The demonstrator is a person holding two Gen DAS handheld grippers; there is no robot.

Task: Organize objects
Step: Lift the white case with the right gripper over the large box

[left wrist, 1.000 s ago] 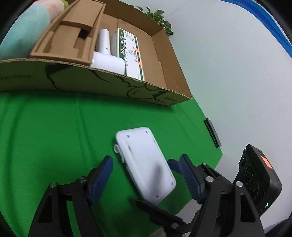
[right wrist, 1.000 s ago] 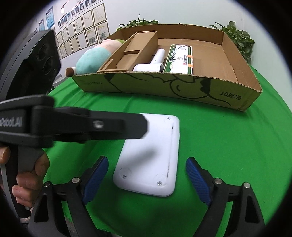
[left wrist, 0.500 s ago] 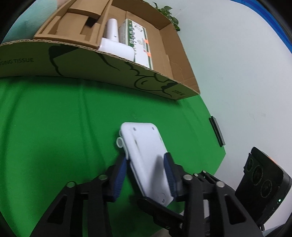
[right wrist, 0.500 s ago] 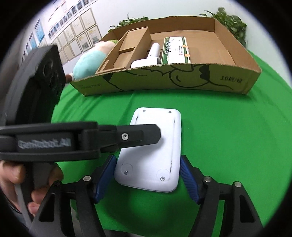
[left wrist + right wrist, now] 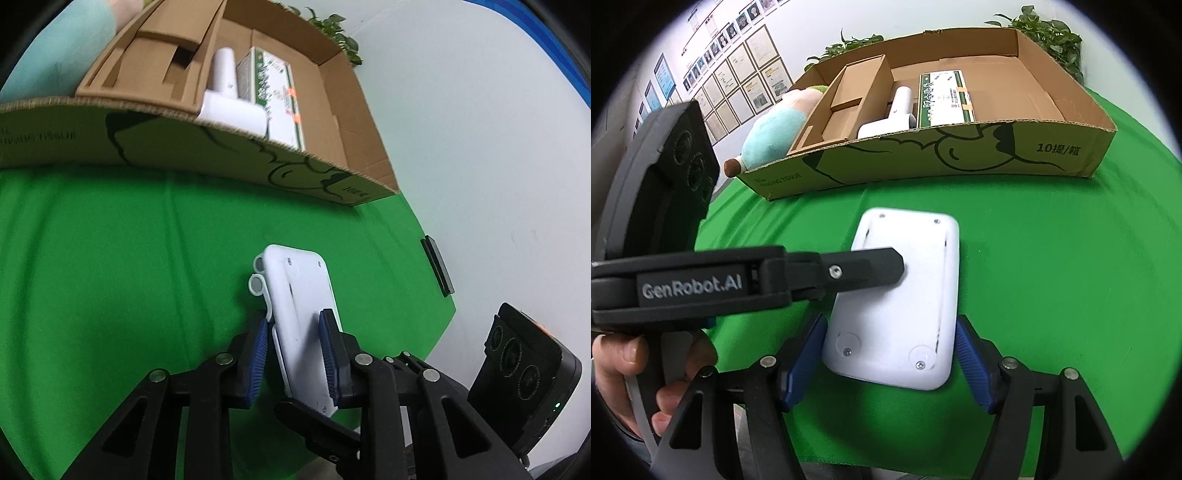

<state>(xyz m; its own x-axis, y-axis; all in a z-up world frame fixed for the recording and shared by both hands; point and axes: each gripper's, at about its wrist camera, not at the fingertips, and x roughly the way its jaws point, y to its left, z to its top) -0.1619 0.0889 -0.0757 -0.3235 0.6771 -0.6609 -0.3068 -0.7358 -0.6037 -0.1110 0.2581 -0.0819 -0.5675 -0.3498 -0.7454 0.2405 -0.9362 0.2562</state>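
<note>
Both grippers have closed in since a second ago, when their blue pads stood wide apart beside the white device (image 5: pixel 301 295); now the left gripper (image 5: pixel 293 354) pinches it, pads pressed against its top and underside, and its far end is lifted off the green cloth (image 5: pixel 110 258); the right gripper (image 5: pixel 890 360) clamps the near end across its width, a pad touching each long edge. The left view alone shows a small loop at the device's corner and a dark flat object (image 5: pixel 437 266) at the cloth's edge; the right view alone shows the device's screwed back, the plush toy (image 5: pixel 775 129) behind the cardboard box (image 5: pixel 960 158), and the person's left hand (image 5: pixel 635 376) around the handle.
</note>
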